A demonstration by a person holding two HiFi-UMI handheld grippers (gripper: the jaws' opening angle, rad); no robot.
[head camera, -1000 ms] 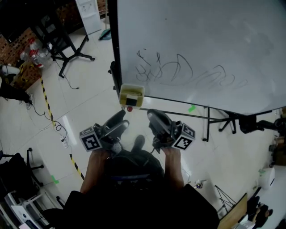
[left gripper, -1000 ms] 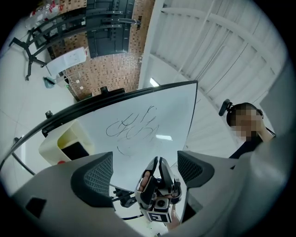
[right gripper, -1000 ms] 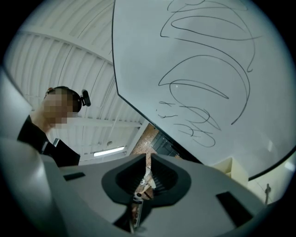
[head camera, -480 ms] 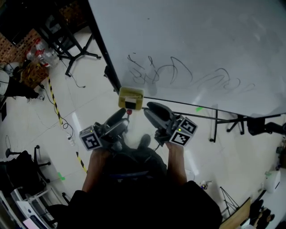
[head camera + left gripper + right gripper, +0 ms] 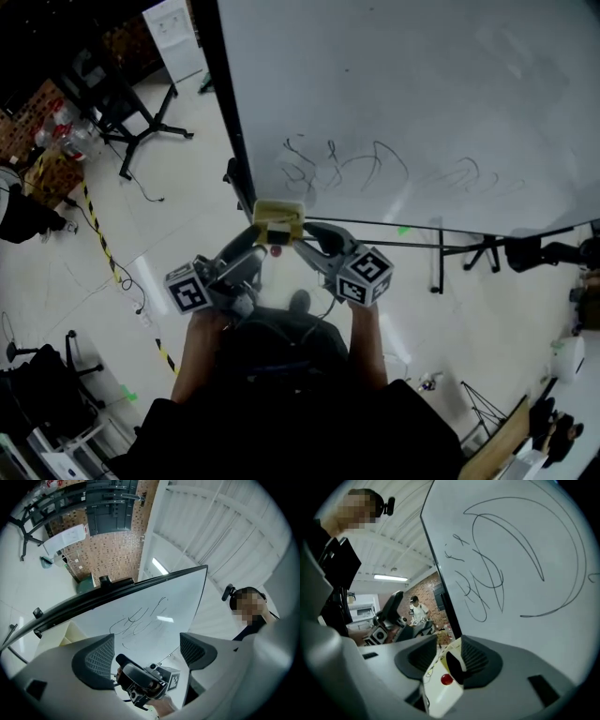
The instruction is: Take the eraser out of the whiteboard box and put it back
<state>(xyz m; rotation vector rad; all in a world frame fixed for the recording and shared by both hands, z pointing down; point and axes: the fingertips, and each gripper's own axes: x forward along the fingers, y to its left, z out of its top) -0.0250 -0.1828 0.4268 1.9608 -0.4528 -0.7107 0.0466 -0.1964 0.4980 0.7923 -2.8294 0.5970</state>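
A pale yellow whiteboard box (image 5: 278, 217) hangs at the whiteboard's lower left corner, with a black piece (image 5: 278, 229) in it that looks like the eraser and a red dot (image 5: 274, 250) below. My right gripper (image 5: 315, 238) reaches the box from the right. In the right gripper view the box (image 5: 440, 686) stands between the pads (image 5: 480, 660), beside the black piece (image 5: 454, 667). This gripper (image 5: 450, 660) is open and its jaws have just been opening. My left gripper (image 5: 248, 249) sits at the box's left, open (image 5: 145, 656) with nothing between its fingers.
The whiteboard (image 5: 422, 103) carries black scribbles (image 5: 347, 164) and stands on a dark frame with legs (image 5: 478, 248). Black stands (image 5: 131, 127) and yellow-black floor tape (image 5: 103, 244) lie to the left. A person (image 5: 415, 609) stands far off in the right gripper view.
The right gripper has dropped and rolled, closing in on the box from the right, so its marker cube now faces up. The left gripper has edged toward the box.
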